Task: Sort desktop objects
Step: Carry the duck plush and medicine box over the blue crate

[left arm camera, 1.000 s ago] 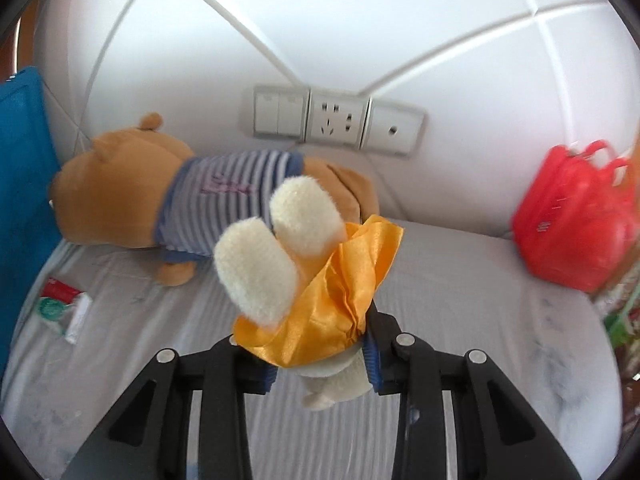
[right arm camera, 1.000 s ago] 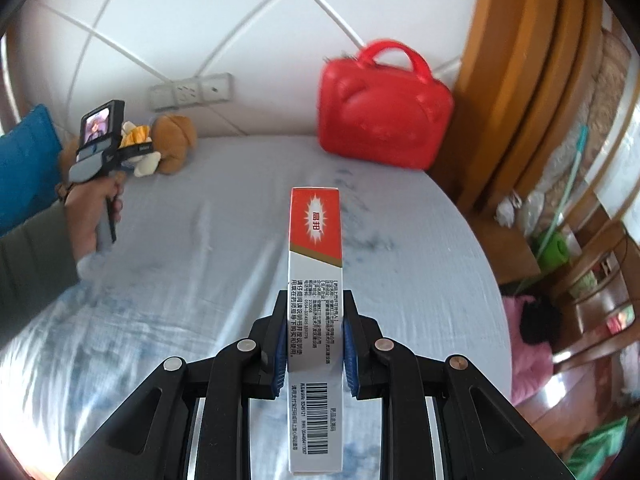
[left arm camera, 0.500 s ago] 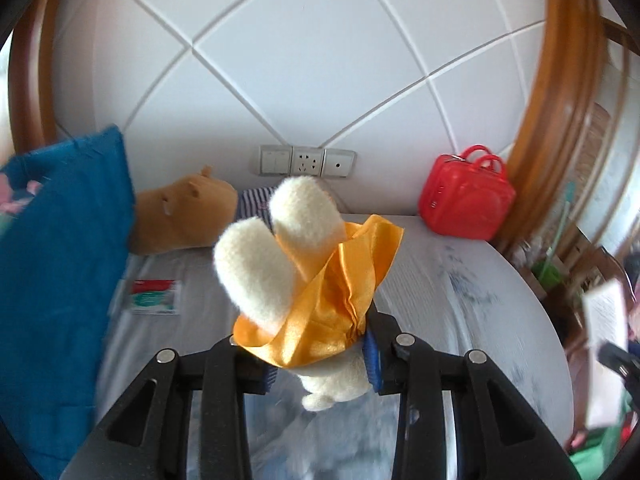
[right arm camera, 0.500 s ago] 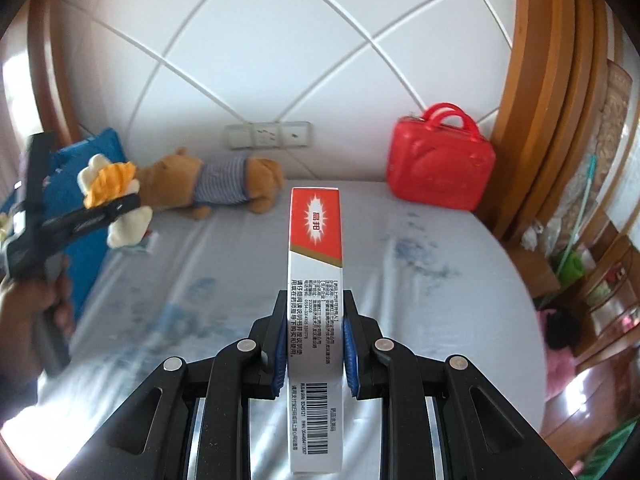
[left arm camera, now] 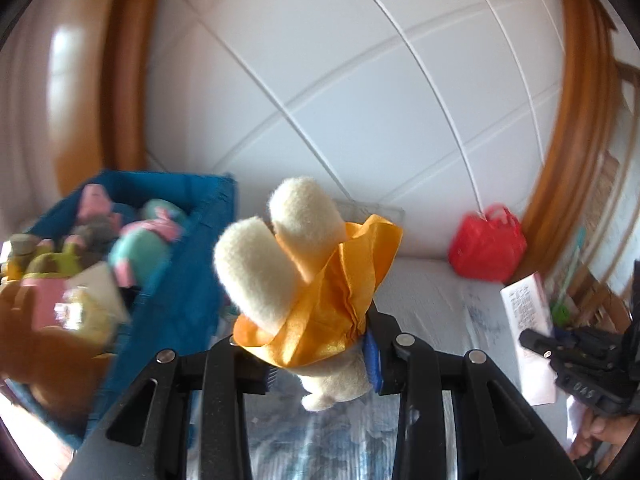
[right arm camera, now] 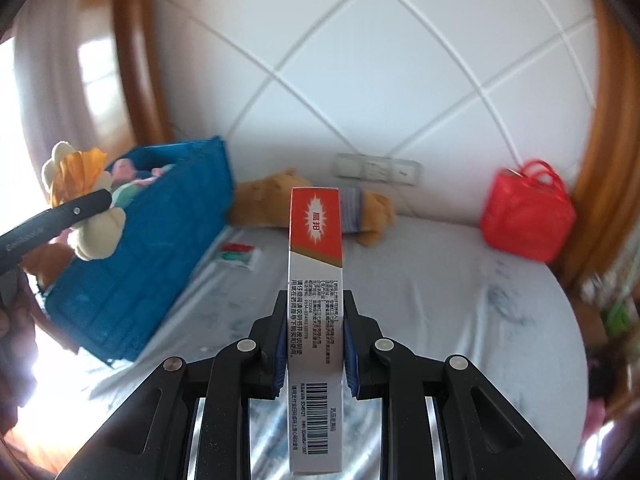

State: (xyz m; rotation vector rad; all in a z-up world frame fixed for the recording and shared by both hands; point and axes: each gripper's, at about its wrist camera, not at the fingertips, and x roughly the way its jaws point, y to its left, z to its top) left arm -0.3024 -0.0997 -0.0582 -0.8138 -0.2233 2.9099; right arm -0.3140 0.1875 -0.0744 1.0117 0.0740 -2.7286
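My left gripper (left arm camera: 324, 364) is shut on a cream plush toy (left arm camera: 276, 256) wrapped in orange cloth, held in the air just right of a blue fabric bin (left arm camera: 180, 280). In the right wrist view the same plush toy (right arm camera: 80, 204) hangs over the bin's (right arm camera: 132, 280) near left corner. My right gripper (right arm camera: 316, 344) is shut on a tall white carton with a red top (right arm camera: 316, 280), held upright above the grey cloth-covered table (right arm camera: 440, 300). The carton (left arm camera: 528, 320) also shows at the right edge of the left wrist view.
The blue bin holds several soft toys (left arm camera: 132, 240). A brown teddy in a striped shirt (right arm camera: 280, 204) lies by the wall sockets (right arm camera: 376, 168). A small red-green packet (right arm camera: 236, 256) lies beside the bin. A red handbag (right arm camera: 528, 216) stands at the back right, near a wooden frame.
Both grippers have pulled back and risen, still gripping their loads. The left one swung left, so the blue bin with its toys now fills its left side and the teddy has dropped from view.
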